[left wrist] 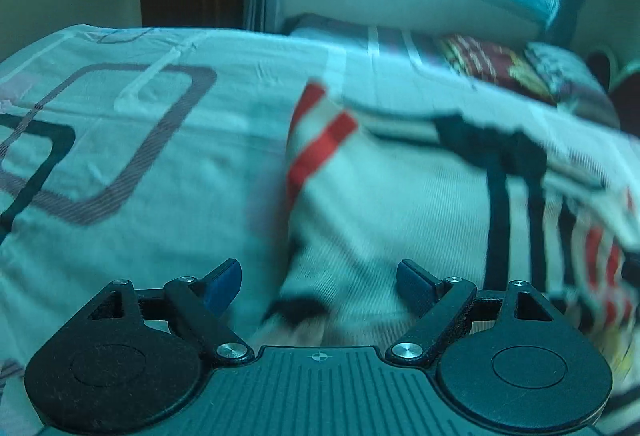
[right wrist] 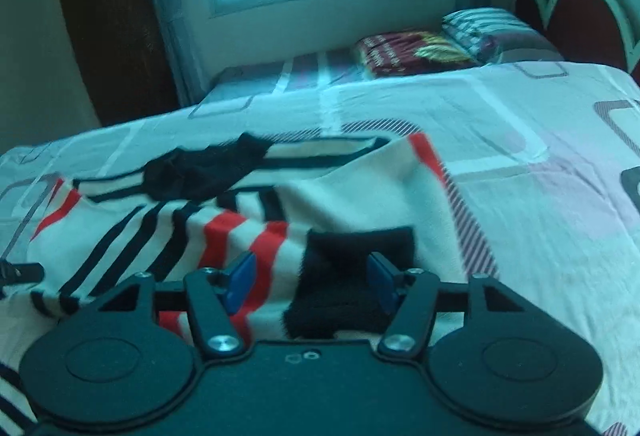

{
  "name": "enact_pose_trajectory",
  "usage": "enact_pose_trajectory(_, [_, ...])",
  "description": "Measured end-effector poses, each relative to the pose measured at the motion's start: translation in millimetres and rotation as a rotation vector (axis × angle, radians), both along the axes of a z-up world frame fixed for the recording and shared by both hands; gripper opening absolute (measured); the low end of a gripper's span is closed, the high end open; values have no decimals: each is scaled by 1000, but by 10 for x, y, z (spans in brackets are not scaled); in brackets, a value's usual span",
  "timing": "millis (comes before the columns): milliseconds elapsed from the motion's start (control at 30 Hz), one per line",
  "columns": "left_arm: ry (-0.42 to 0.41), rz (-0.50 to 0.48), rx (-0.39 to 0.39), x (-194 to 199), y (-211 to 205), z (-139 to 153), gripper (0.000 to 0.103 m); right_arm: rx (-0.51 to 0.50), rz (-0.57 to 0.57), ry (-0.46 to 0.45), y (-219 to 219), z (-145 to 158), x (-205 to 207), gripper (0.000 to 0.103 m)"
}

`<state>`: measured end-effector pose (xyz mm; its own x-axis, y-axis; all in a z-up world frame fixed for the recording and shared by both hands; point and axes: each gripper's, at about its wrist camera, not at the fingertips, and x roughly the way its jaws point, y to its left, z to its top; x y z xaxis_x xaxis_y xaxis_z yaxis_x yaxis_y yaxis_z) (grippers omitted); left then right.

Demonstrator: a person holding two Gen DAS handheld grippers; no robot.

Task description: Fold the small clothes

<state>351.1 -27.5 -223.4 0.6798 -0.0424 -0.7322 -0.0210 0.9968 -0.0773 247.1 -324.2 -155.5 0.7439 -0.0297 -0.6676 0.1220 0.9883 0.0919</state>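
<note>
Where motion blurs it, sweater stripes indistinct

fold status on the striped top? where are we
Done: one flap of the striped top already lies folded over its body on the bedsheet.
In hand: nothing gripped. The right gripper is open, its pads either side of the black cuff; the left gripper is open above the cloth.
Left: the striped side near the collar remains spread out and rumpled.
</note>
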Motion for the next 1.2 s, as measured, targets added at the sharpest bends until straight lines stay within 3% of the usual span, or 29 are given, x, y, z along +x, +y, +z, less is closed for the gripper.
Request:
enact_pose_trajectory(33, [-3,5,0,-44,21,-41,85,-40,10,34,41,-76,9,59])
enact_pose_trajectory(133, [-19,4,28,-136,61,-51,92,-116,34,23,123,-101,-32,59])
enact_pose_trajectory(267, [-44,9,9,-135,80,138,92,-10,8,-8,49,90,-8,58])
enact_pose_trajectory(400, [-75,-35,-11,-55,-68,268,92,13,26,-51,175,201,116,58])
enact_pose_trajectory(467, [-78,-67,-7,-33,-181,253,92,0,46,-53,282,204,218,56])
enact_pose_trajectory(567, [-13,-76,5,22,-229,60,92,-32,81,-49,414,147,359,55])
enact_pose_trajectory(633, [-9,-50,-28,-8,-130,-28,103,-83,92,5,445,16,453,55])
enact_pose_trajectory(667, [-6,-46,-38,-12,-82,-57,103,-103,82,47,413,-92,503,56])
enact_pose_trajectory(700, [-5,-49,-49,-17,-45,-68,103,-88,83,20,354,-127,478,58])
enact_pose_trajectory(900, [-14,-19,-18,-77,-64,32,103,-37,75,-11,396,49,320,55])
enact_pose_trajectory(1033, [-54,-65,21,-162,-172,120,103,-8,121,-29,514,138,192,55])
enact_pose_trajectory(1200, [-71,-58,12,-19,-199,244,103,-4,107,-28,516,189,232,55])
